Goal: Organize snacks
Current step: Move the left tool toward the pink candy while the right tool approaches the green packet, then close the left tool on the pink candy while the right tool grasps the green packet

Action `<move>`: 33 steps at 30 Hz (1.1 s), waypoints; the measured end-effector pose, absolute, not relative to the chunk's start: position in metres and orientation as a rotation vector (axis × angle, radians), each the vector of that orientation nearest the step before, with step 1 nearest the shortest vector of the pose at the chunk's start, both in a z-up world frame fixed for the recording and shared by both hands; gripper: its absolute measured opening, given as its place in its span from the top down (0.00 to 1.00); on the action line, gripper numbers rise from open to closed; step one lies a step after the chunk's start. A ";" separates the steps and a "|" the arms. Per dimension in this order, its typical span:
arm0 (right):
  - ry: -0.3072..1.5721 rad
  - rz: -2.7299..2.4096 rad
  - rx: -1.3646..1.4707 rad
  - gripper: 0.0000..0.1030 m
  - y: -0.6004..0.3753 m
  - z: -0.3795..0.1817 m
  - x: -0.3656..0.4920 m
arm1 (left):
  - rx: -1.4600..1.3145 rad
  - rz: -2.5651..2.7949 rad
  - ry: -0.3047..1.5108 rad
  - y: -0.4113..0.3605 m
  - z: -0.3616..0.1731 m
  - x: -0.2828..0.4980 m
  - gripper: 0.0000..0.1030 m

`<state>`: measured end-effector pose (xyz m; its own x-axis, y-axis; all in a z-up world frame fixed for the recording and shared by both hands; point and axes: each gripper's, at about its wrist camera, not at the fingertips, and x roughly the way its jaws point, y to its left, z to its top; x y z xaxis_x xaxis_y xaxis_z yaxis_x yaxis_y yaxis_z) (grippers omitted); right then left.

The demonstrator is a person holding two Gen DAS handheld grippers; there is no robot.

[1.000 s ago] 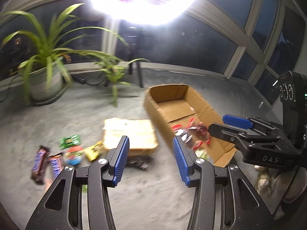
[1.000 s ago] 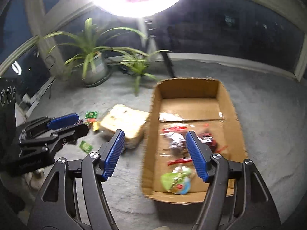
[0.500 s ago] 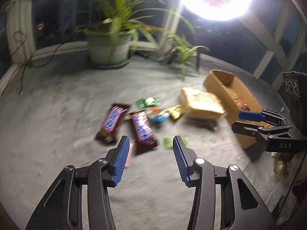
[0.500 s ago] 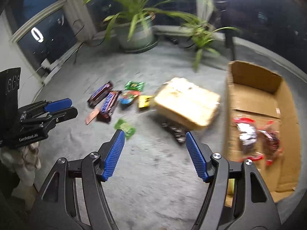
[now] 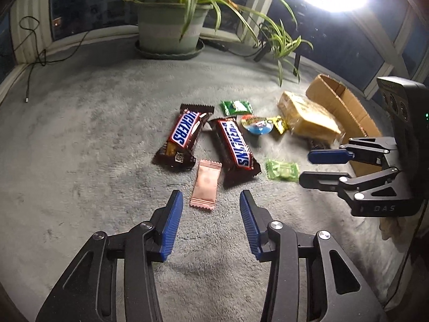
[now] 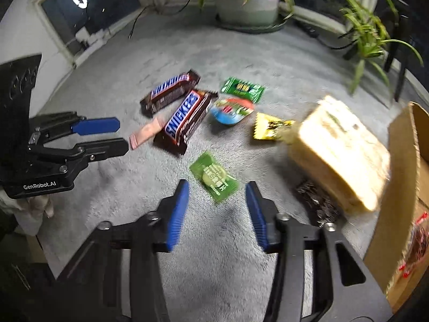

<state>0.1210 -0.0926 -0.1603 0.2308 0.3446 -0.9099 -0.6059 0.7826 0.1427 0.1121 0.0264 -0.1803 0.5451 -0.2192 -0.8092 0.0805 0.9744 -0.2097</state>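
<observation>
Blue ribbed fingers (image 5: 171, 225) on the left gripper (image 5: 211, 222) are standing spread wide and holding nothing, hovering just short of a pink crimped sachet (image 5: 205, 185) lying flat on the grey, fuzzy carpet (image 5: 80, 134). Matching pads are gaping apart and empty on the right gripper (image 6: 217, 209), which is hanging over a green square packet (image 6: 214, 177).

Filling the scene from the largest thing down, the carpet is spreading under everything. At its far edge a pale ridged plant pot (image 5: 169, 26) is sitting on a saucer, long strappy leaves arching over it. To the right, an open brown cardboard box (image 5: 346, 110) is lying with its flaps up, red wrappers showing inside it in the right wrist view. Beside the box, a blocky tan package (image 6: 337, 155) in a clear wrap is resting partly over a dark crinkled packet (image 6: 316, 204).

Left of that, two glossy brown Snickers bars (image 5: 185, 136) (image 5: 236, 145) are lying at an angle to each other, near ends apart. Beyond them a round blue-and-red foil-lidded cup (image 5: 256, 124) is sitting between a green rectangular pouch (image 5: 237, 107) and a small yellow serrated wrapper (image 5: 278, 124). Nearer the right gripper, the green square packet is looking soft and crinkly, lying close to the nearer bar.
</observation>
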 end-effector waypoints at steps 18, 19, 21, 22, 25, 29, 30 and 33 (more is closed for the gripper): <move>1.161 0.693 -0.411 0.62 -0.069 -0.172 0.130 | -0.089 -0.196 1.010 0.018 -0.194 0.131 0.72; 1.159 0.696 -0.426 0.64 -0.068 -0.172 0.129 | -0.083 -0.196 1.010 0.016 -0.195 0.132 0.72; 1.157 0.699 -0.443 0.66 -0.068 -0.172 0.129 | -0.072 -0.196 1.009 0.014 -0.195 0.133 0.74; 1.158 0.694 -0.452 0.67 -0.067 -0.172 0.128 | -0.070 -0.196 1.008 0.014 -0.195 0.134 0.75; 1.158 0.686 -0.465 0.69 -0.066 -0.172 0.127 | -0.053 -0.185 1.004 0.013 -0.196 0.135 0.80; 1.158 0.665 -0.443 0.75 -0.067 -0.172 0.127 | -0.041 -0.176 0.997 0.013 -0.197 0.135 0.81; 1.158 0.662 -0.438 0.75 -0.067 -0.172 0.127 | -0.037 -0.174 0.995 0.012 -0.197 0.135 0.81; 1.158 0.655 -0.423 0.75 -0.069 -0.172 0.126 | -0.034 -0.171 0.992 0.012 -0.197 0.134 0.82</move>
